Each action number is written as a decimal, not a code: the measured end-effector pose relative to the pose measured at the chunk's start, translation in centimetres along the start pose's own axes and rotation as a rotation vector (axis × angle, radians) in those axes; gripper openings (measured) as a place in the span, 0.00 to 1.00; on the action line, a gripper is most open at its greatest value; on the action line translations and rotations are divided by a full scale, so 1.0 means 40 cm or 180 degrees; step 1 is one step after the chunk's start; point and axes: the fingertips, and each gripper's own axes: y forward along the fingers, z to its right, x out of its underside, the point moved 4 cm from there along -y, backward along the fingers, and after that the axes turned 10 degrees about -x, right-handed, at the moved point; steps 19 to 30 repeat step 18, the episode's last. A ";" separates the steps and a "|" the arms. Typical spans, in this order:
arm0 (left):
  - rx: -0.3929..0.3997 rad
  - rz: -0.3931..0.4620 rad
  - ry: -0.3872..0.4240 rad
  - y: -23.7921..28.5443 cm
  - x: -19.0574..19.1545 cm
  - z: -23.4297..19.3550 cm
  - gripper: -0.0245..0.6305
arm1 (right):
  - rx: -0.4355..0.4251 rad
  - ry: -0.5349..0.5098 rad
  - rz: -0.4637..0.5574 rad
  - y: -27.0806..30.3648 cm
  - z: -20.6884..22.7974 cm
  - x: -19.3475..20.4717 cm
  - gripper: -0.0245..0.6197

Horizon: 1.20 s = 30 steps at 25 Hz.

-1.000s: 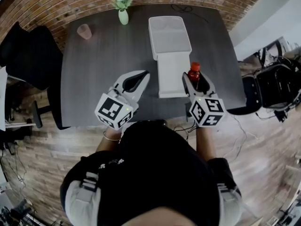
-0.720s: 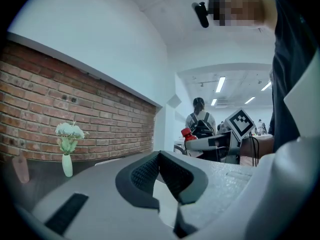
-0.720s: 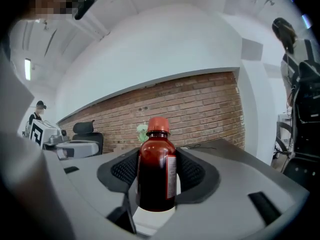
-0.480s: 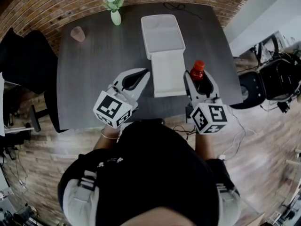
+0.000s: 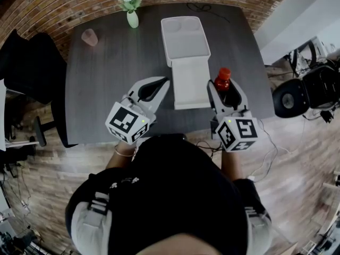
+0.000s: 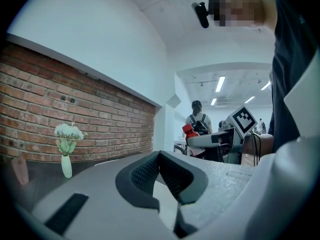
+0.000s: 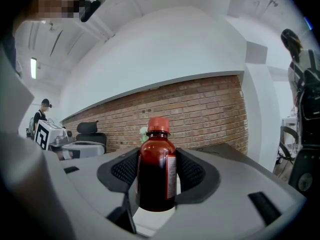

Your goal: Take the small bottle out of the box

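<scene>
A small bottle [image 5: 222, 79] of dark red liquid with a red cap stands upright between the fingers of my right gripper [image 5: 224, 89], which is shut on it just right of the white box [image 5: 186, 41]. The box lies open and bare inside, with its flat lid [image 5: 189, 84] toward me. In the right gripper view the bottle [image 7: 156, 169] fills the gap between the black pads [image 7: 192, 170]. My left gripper [image 5: 161, 84] hovers left of the lid, shut with nothing in it; its pads [image 6: 172, 171] meet at the tips.
The dark table [image 5: 106, 78] carries a green vase of white flowers [image 5: 133, 17] and a pink cup [image 5: 89, 36] at the far left. A black chair [image 5: 26, 62] stands left of the table and an office chair [image 5: 308, 89] to the right.
My right gripper has risen a little with the bottle in it, then held still. The left gripper has stayed where it was.
</scene>
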 end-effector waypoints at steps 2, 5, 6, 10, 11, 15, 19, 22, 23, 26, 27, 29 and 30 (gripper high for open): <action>-0.0011 0.0003 -0.0002 -0.003 -0.003 0.000 0.04 | -0.0009 0.0001 -0.0001 0.000 -0.002 -0.002 0.38; -0.0026 0.0002 -0.0005 -0.009 0.000 -0.001 0.04 | -0.0003 -0.0001 -0.0008 -0.002 -0.003 0.002 0.38; -0.0028 0.0002 -0.0005 -0.012 0.002 0.000 0.04 | 0.0001 0.0000 -0.0012 -0.004 -0.004 0.005 0.38; -0.0041 0.0001 0.0000 -0.022 0.002 -0.002 0.04 | 0.0000 -0.0002 -0.0011 -0.005 -0.011 0.005 0.38; -0.0045 0.0000 -0.0002 -0.025 0.002 -0.004 0.04 | -0.0003 -0.0002 -0.0012 -0.004 -0.014 0.005 0.38; -0.0053 -0.0004 -0.0007 -0.033 0.005 -0.008 0.04 | -0.0018 -0.0006 -0.0020 -0.002 -0.023 0.009 0.38; -0.0061 -0.0010 -0.0009 -0.038 0.006 -0.010 0.04 | -0.0027 -0.0008 -0.0019 -0.002 -0.029 0.011 0.38; -0.0061 -0.0010 -0.0009 -0.038 0.006 -0.010 0.04 | -0.0027 -0.0008 -0.0019 -0.002 -0.029 0.011 0.38; -0.0061 -0.0010 -0.0009 -0.038 0.006 -0.010 0.04 | -0.0027 -0.0008 -0.0019 -0.002 -0.029 0.011 0.38; -0.0061 -0.0010 -0.0009 -0.038 0.006 -0.010 0.04 | -0.0027 -0.0008 -0.0019 -0.002 -0.029 0.011 0.38; -0.0061 -0.0010 -0.0009 -0.038 0.006 -0.010 0.04 | -0.0027 -0.0008 -0.0019 -0.002 -0.029 0.011 0.38; -0.0061 -0.0010 -0.0009 -0.038 0.006 -0.010 0.04 | -0.0027 -0.0008 -0.0019 -0.002 -0.029 0.011 0.38; -0.0061 -0.0010 -0.0009 -0.038 0.006 -0.010 0.04 | -0.0027 -0.0008 -0.0019 -0.002 -0.029 0.011 0.38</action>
